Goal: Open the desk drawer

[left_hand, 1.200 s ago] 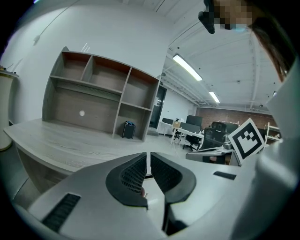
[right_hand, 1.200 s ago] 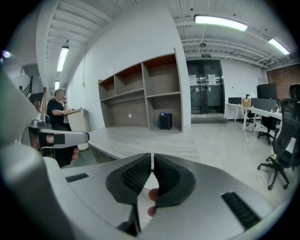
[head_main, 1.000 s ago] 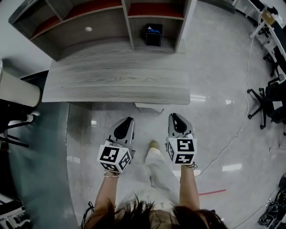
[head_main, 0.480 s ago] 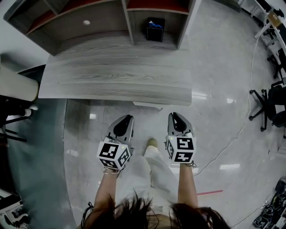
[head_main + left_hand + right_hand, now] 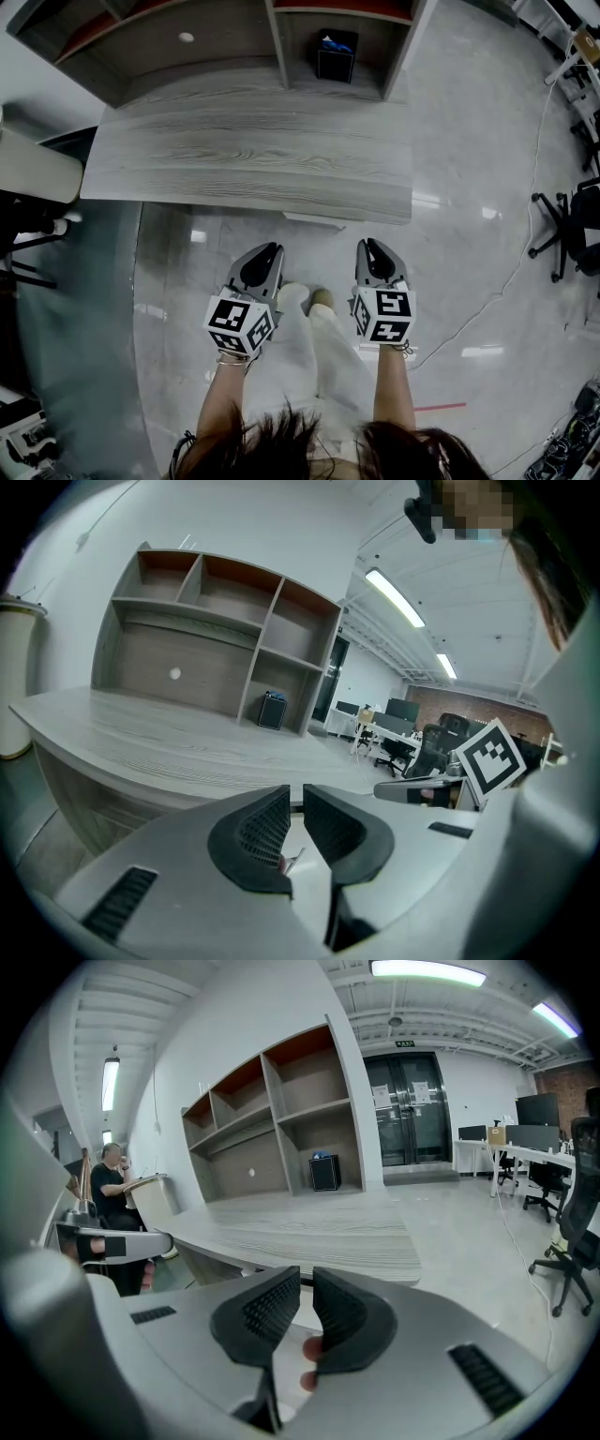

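**Operator:** Describe the station.

**Guide:** You stand on a glossy grey floor point(image 5: 469, 178) in an open office. A grey wood-grain desk point(image 5: 253, 155) is in front of you.

**Operator:** Tool state?

**Guide:** Your left gripper point(image 5: 296, 797) has just been opening. Its jaws stand a narrow slit apart with nothing between them. Your right gripper point(image 5: 307, 1281) shows a similar narrow gap and is also empty. You hold both side by side above the floor, on the near side of the desk, touching nothing.

**Operator:** Where is the drawer?

**Guide:** A pale panel point(image 5: 314, 221) shows under the desk's near edge, just beyond the grippers. Whether it is the drawer front cannot be told. A shelf unit point(image 5: 225, 47) stands at the desk's far side, with a black box point(image 5: 336, 56) in its right-hand compartment at desk level. An office chair point(image 5: 572, 220) stands well apart on the right.
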`<state>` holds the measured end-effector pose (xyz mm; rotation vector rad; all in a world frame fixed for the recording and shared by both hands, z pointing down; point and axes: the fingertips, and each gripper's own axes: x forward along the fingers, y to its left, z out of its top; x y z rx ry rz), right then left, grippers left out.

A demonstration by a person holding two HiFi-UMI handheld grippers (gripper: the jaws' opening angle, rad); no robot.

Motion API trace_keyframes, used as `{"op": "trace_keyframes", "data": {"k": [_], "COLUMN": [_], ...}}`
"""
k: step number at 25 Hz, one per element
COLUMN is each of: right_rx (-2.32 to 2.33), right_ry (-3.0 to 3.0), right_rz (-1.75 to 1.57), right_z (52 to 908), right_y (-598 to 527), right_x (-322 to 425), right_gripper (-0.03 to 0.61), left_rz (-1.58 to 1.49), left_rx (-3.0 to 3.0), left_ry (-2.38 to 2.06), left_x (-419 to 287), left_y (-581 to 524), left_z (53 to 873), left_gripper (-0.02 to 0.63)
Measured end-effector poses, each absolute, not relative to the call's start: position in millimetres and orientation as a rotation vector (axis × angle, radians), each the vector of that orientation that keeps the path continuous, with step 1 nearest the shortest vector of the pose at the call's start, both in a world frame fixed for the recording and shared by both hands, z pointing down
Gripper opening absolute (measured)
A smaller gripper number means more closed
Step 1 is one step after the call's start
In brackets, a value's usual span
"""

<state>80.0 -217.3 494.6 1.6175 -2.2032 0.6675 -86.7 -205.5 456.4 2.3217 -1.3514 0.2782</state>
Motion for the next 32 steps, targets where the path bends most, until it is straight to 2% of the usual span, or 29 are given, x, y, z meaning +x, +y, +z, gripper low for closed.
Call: {"op": "trace_keyframes", "data": {"k": [32], "right_rx": [1.488], "right_ry": [-2.11], "right_rz": [0.71], "right_z": [568.3], "right_y": [-232.8], "right_x": [71.8], "right_gripper": [0.072], "left_rz": [0.367], "left_rx": [2.283], "left_ry": [-1.334], "left_x": [-103.0], "left_y": [-236.8], "left_z": [534.2], "left_gripper": [0.064]}}
